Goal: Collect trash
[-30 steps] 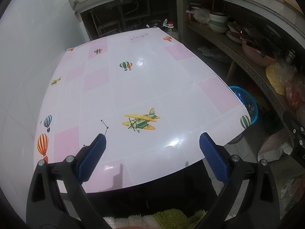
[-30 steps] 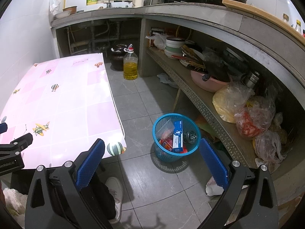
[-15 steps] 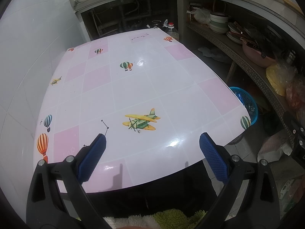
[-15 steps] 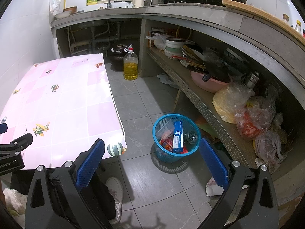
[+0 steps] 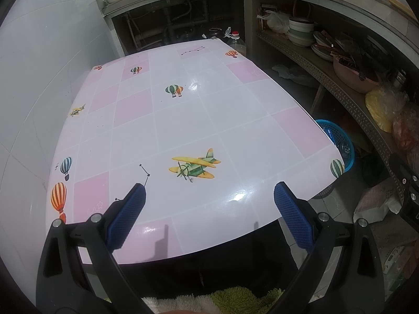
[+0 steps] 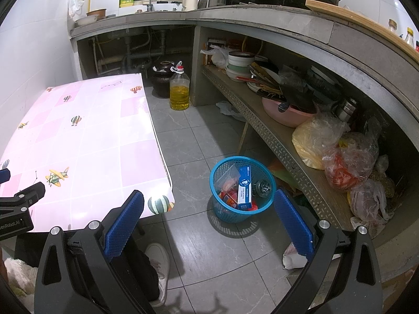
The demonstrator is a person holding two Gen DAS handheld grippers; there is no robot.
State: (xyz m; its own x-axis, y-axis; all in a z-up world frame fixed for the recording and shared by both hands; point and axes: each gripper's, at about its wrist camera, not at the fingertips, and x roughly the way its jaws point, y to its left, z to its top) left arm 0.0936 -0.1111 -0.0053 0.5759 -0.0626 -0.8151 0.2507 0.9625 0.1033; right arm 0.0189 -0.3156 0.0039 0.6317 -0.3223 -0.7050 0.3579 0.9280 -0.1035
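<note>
A blue mesh bin stands on the grey floor tiles right of the table; it holds a blue-and-white box, a clear wrapper and red packets. Only its rim shows past the table edge in the left wrist view. My left gripper hovers open over the near end of the pink table, nothing between its blue pads. Above the floor, my right gripper also stands open and holds nothing, with the bin between and beyond its fingers. No loose trash shows on the tabletop.
A bottle of yellow oil and a dark jar stand on the floor at the table's far end. A long low shelf on the right carries bowls, a pink basin and plastic bags. A person's white shoe is below the table corner.
</note>
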